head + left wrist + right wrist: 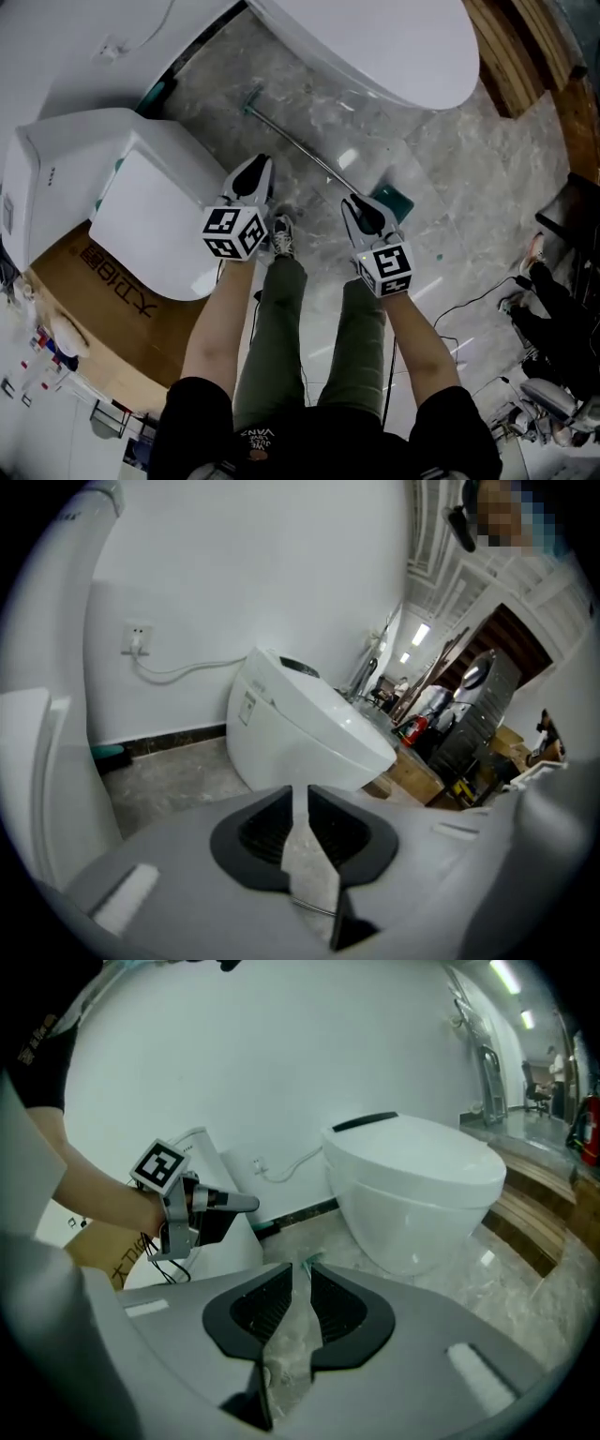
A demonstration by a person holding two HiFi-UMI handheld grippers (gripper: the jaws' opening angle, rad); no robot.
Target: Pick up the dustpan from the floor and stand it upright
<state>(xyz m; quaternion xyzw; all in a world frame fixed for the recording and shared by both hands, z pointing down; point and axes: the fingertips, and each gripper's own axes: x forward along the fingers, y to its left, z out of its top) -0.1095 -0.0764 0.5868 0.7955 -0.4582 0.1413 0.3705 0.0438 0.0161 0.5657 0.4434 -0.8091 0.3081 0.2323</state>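
The dustpan (401,202) lay flat on the marble floor (459,169), its green pan at the near right and its long metal handle (295,145) running away on a slant to the far left, where the green grip end stopped short of the big white toilet (394,47). That slant was what the coming move turned on. The right claw (356,206) hung just over the spot where handle met pan, pointing forward and down; its jaws stood all but together, only a thin slit between them, with nothing held. The left claw (258,167) was closed and empty too, and sat on the near-left side of the handle, roughly level with its middle. Both were above the floor — how high, the head view did not let me tell. By my reading the right hand was the nearer one to the pan end and the left the nearer to the shaft, so a grip on the shaft would call for the jaws to open across that slant, not along it. The second white fixture (141,206) crowded the left side.
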